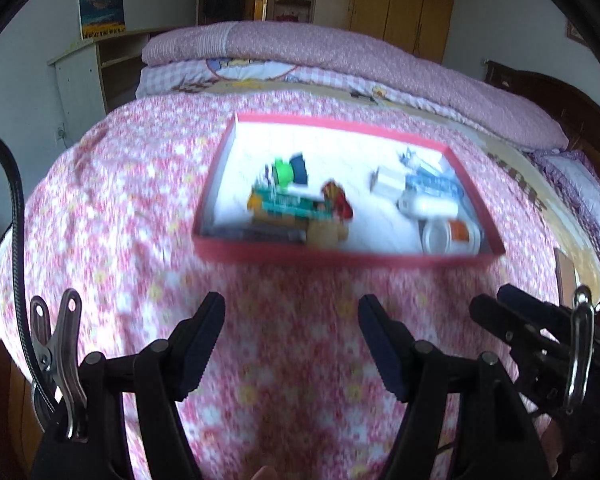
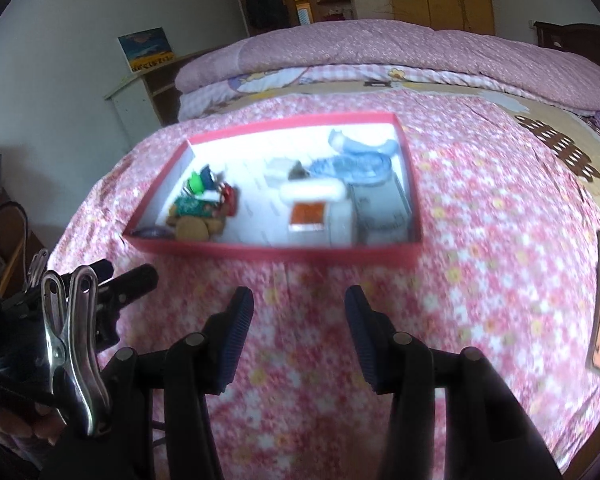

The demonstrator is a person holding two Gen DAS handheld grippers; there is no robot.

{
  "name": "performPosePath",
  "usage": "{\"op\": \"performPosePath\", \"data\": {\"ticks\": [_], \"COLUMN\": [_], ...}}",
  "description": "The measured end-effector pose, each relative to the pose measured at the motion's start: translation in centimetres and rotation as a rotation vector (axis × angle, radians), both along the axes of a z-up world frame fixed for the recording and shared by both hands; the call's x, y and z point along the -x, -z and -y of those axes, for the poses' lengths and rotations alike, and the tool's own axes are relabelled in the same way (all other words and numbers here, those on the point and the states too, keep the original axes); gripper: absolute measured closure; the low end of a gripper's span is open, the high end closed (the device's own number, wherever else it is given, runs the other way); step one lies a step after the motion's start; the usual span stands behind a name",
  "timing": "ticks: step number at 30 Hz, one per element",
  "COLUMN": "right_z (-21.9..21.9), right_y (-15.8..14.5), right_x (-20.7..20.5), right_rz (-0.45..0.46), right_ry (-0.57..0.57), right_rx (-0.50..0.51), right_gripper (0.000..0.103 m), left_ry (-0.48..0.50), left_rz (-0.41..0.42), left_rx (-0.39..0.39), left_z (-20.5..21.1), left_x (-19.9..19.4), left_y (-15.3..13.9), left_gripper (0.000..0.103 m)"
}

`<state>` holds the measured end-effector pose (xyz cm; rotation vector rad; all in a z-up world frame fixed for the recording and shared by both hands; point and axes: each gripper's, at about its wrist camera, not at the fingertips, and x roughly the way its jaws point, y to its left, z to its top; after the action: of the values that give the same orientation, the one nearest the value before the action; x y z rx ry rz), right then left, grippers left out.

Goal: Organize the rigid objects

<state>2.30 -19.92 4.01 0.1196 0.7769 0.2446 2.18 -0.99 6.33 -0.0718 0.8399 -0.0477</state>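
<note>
On the pink bedspread (image 1: 140, 208), a red box (image 1: 340, 258) already holds small objects; left gripper (image 1: 292, 344) and right gripper (image 2: 298, 338) hover wide and empty.

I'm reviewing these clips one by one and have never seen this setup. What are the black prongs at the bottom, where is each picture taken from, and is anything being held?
There is no robot here: a person holds a hand-operated two-finger gripper in each hand, each with a wide-angle camera looking forward along its fingers. One picture comes from the left gripper, the other from the right gripper; the black prongs are their fingers. Both grippers are open and hold nothing. They hover above a bed with a pink flowered bedspread. On it lies a shallow red box with a white inside, holding small items: colourful toys at one end, white containers and something blue at the other. Blur hides finer detail.
</note>
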Motion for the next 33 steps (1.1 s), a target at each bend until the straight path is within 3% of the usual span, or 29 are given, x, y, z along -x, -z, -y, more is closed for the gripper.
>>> {"op": "performPosePath", "data": {"ticks": [10,33], "right_z": [0.1,-0.4], "right_y": [3.5,3.8], "right_x": [0.9,1.4], "right_rz": [-0.068,-0.029], "right_ry": [0.044,0.065], "right_rx": [0.037,0.06], "right_gripper": [0.054,0.054], "left_ry": [-0.017,-0.022], "left_rz": [-0.083,-0.064], "left_rx": [-0.013,-0.042], "left_z": [0.2,0.8], "left_x": [0.5,0.7], "left_y": [3.5,3.9], "left_gripper": [0.03,0.03]}}
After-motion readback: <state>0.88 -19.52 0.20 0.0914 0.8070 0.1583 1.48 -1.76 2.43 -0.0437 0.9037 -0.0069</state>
